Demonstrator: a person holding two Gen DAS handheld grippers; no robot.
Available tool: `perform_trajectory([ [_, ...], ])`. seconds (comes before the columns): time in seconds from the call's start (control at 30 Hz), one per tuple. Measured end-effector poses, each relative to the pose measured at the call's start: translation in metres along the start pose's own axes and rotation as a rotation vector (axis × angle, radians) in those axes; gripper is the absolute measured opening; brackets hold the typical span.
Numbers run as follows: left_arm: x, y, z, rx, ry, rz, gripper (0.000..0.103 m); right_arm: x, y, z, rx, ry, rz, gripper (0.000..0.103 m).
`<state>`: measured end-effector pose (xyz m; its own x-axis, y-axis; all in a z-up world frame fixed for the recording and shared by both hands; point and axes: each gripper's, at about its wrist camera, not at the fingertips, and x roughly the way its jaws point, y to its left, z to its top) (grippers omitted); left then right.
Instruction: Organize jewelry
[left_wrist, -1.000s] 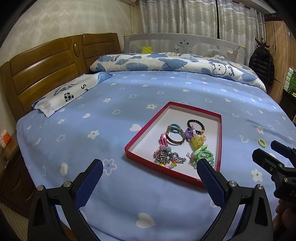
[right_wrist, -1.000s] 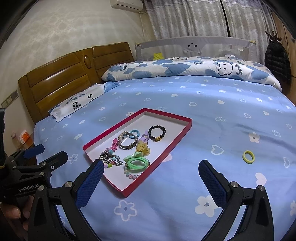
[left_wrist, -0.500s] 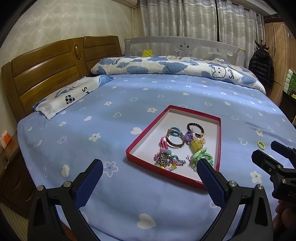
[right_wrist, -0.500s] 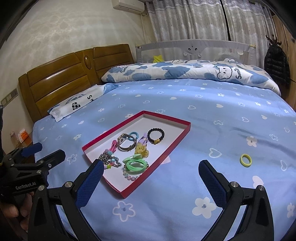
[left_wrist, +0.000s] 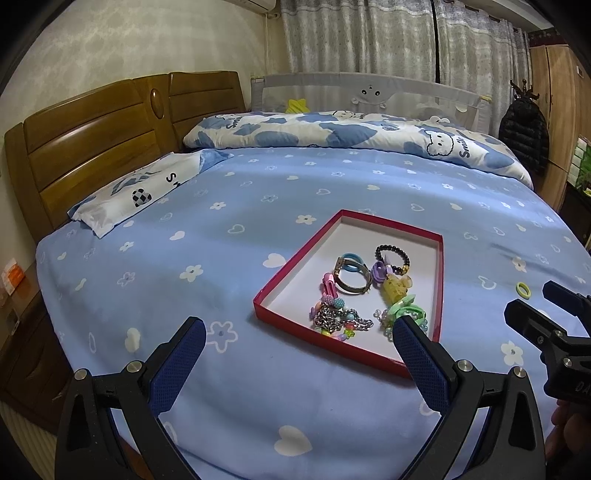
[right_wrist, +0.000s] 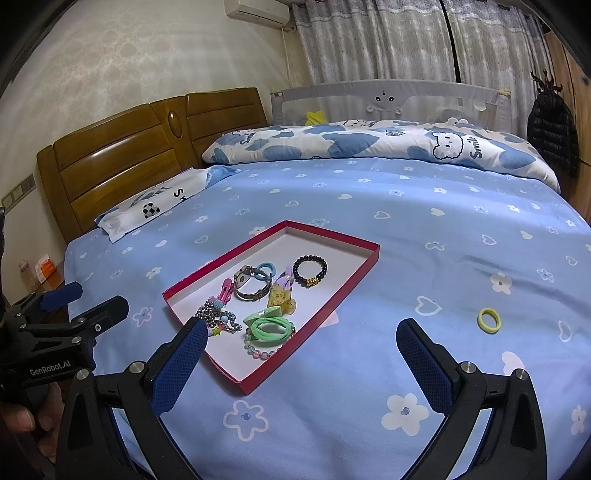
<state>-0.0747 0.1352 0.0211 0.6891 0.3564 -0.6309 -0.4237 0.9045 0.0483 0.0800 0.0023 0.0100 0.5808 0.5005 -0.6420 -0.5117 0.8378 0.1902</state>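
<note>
A red tray (left_wrist: 295, 258) (right_wrist: 332, 236) with a white floor lies on the blue bedsheet. It holds a black bead bracelet (left_wrist: 392, 254) (right_wrist: 309, 270), a metal bangle (left_wrist: 352, 279) (right_wrist: 252, 283), a blue ring, a green hair tie (right_wrist: 269, 326), a chain (left_wrist: 340, 321) and clips. A yellow hair tie (right_wrist: 489, 320) (left_wrist: 523, 290) lies alone on the sheet right of the tray. My left gripper (left_wrist: 297, 338) is open and empty, short of the tray's near edge. My right gripper (right_wrist: 301, 341) is open and empty over the tray's near right corner.
A pillow (left_wrist: 144, 188) and wooden headboard (left_wrist: 92, 147) are at the left. A rolled cloud-print quilt (right_wrist: 369, 144) lies along the far side with a bed rail behind. A nightstand (left_wrist: 18, 295) stands left of the bed.
Both grippers have pulled back and risen slightly, so the tray and bed look a little farther away. Both stay open. Nothing on the bed has moved.
</note>
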Motion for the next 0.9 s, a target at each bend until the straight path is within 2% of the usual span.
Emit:
perform_trajectory([
  [0.9, 0.0020, -0.0027, -0.0035, 0.011, 0.004, -0.010, 0.102, 0.0010, -0.0011, -0.0018, -0.002, 0.005, 0.000, 0.103],
])
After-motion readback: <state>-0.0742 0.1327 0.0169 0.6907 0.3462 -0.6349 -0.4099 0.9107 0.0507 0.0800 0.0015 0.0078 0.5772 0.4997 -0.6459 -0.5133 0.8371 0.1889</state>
